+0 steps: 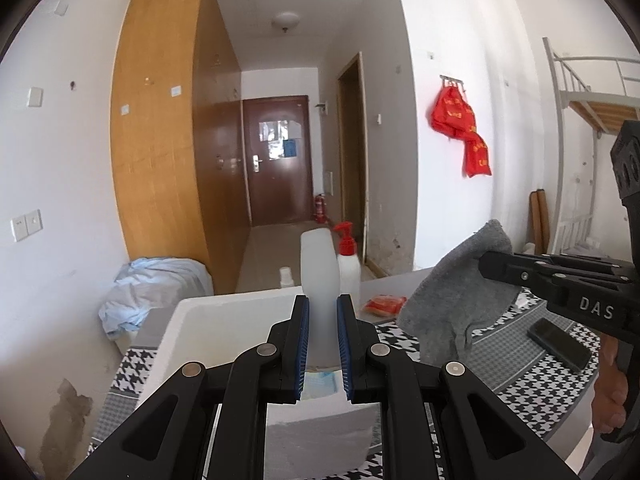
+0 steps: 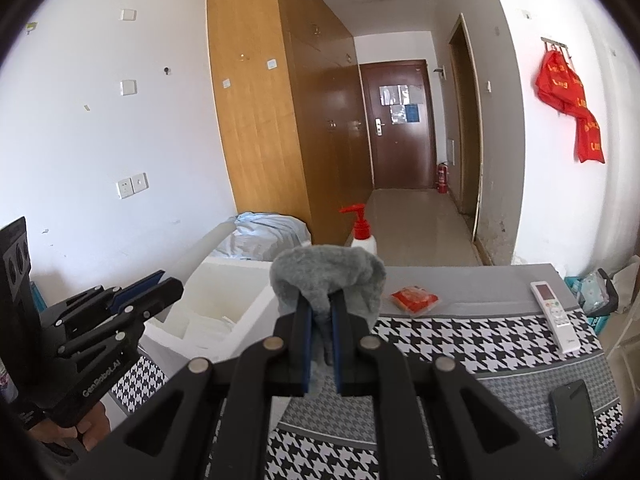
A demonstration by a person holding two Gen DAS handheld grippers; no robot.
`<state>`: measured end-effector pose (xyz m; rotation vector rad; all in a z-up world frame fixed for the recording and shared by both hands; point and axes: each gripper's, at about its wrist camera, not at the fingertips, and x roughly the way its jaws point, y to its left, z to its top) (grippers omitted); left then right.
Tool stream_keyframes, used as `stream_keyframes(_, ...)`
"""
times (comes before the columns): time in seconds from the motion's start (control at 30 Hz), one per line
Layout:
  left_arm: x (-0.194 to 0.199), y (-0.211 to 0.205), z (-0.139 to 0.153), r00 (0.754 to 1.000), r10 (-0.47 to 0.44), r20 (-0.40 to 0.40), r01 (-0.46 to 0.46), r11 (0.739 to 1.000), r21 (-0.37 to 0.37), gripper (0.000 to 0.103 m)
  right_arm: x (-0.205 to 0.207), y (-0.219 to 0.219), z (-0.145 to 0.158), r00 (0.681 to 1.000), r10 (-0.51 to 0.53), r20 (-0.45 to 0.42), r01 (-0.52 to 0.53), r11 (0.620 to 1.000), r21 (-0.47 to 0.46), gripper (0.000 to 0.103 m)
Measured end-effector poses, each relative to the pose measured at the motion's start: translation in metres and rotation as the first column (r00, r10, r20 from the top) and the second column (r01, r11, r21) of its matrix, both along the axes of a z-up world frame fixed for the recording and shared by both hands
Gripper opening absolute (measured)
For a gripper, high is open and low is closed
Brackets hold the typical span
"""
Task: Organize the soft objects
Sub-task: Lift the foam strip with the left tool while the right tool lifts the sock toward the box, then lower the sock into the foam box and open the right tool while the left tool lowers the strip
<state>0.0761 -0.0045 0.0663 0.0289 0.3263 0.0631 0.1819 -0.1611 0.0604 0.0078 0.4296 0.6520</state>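
Left gripper grips upright bottle.

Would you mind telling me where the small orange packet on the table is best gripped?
Take the orange packet across its short width near the middle, coming straight down from above. It lies flat on the table with bare cloth all round, so a side approach would only slide it.

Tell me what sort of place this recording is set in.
Most likely a dormitory room: a metal bunk bed against the wall, tall wooden wardrobes lining the passage to an entry door, and a fire extinguisher beside that door.
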Motion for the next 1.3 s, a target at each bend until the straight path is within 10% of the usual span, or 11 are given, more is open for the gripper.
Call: stream_keyframes(1.3,-0.03,0.086,0.001,0.979,0.204,0.026,-0.203,0.979,-0.029,0.015,-0.002,0.108,0.013,0.986,0.165,0.025,-0.163,0.986,-0.043,0.011)
